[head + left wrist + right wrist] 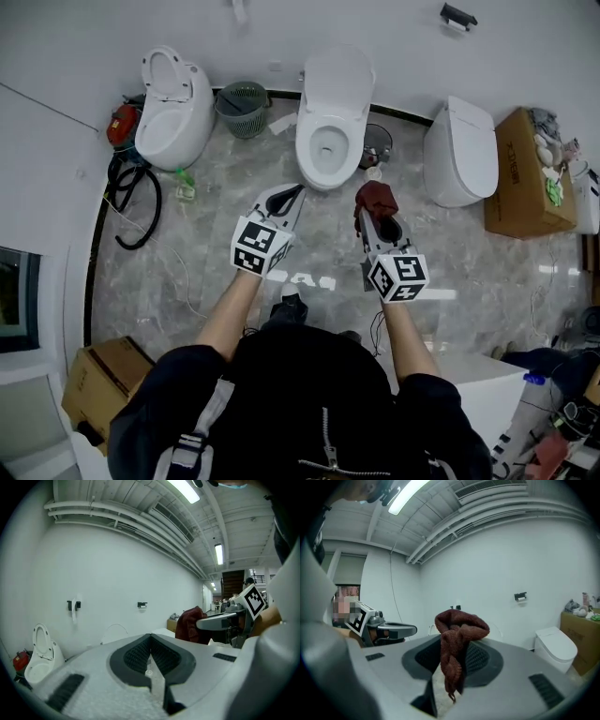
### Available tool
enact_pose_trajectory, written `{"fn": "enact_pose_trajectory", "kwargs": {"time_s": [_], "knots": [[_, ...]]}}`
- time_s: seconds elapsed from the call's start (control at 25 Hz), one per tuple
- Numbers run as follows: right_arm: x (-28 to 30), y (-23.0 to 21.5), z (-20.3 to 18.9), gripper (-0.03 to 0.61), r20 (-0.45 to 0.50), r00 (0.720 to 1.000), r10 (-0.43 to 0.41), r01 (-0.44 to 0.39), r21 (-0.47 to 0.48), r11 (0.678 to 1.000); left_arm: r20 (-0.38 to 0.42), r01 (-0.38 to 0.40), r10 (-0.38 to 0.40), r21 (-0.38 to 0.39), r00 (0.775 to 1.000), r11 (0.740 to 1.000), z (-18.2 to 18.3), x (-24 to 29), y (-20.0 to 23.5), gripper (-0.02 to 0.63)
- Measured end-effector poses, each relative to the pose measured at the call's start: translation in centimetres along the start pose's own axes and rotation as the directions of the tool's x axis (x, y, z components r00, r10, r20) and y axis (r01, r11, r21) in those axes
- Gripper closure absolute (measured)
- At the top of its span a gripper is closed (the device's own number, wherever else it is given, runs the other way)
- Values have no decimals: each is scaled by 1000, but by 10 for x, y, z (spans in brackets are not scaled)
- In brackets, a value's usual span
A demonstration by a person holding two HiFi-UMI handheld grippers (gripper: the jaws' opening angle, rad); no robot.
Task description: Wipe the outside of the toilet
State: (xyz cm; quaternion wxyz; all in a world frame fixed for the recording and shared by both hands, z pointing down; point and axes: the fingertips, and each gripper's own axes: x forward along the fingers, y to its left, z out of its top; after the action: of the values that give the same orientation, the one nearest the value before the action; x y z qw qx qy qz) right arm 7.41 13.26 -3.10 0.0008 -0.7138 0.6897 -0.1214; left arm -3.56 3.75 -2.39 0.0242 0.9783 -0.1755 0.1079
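Toilet (330, 122), white ceramic with its lid raised, is standing just ahead of both grippers, nearer the left gripper's tips than the right's. It is sitting fixed on the floor. It is judged rigid, heavy and glazed smooth, so it is not a thing to grip, only to rub along the outer bowl and base.

Left gripper (293, 193) is pointing at the near left side of the bowl, its jaws brought together with nothing between them.

Right gripper (373, 211) is sitting beside the left gripper, level with it, and is clamping a dark red cloth (376, 198) at its tips. In the right gripper view the cloth is bunching in a knot above the jaws and trailing a twisted tail down between them.

The cloth is looking soft, light, limp and thick-piled, so it is likely to fold and drag over the glaze. The hold is best kept at the bunched middle, with a pad of fabric protruding beyond the tips so that the hard jaws are not scraping the ceramic. The loose tail risks catching on the rim.
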Motion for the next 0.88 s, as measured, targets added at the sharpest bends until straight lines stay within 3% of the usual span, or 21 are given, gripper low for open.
{"fn": "enact_pose_trajectory", "kwargs": {"time_s": [0.32, 0.88], "knots": [[37, 3, -11, 463, -31, 998, -59, 59, 8, 998, 8, 64, -64, -18, 998, 998, -5, 28, 38, 612], [70, -36, -6, 463, -21, 995, -100, 100, 15, 995, 23, 111, -111, -19, 994, 994, 3, 87, 51, 612]]}}
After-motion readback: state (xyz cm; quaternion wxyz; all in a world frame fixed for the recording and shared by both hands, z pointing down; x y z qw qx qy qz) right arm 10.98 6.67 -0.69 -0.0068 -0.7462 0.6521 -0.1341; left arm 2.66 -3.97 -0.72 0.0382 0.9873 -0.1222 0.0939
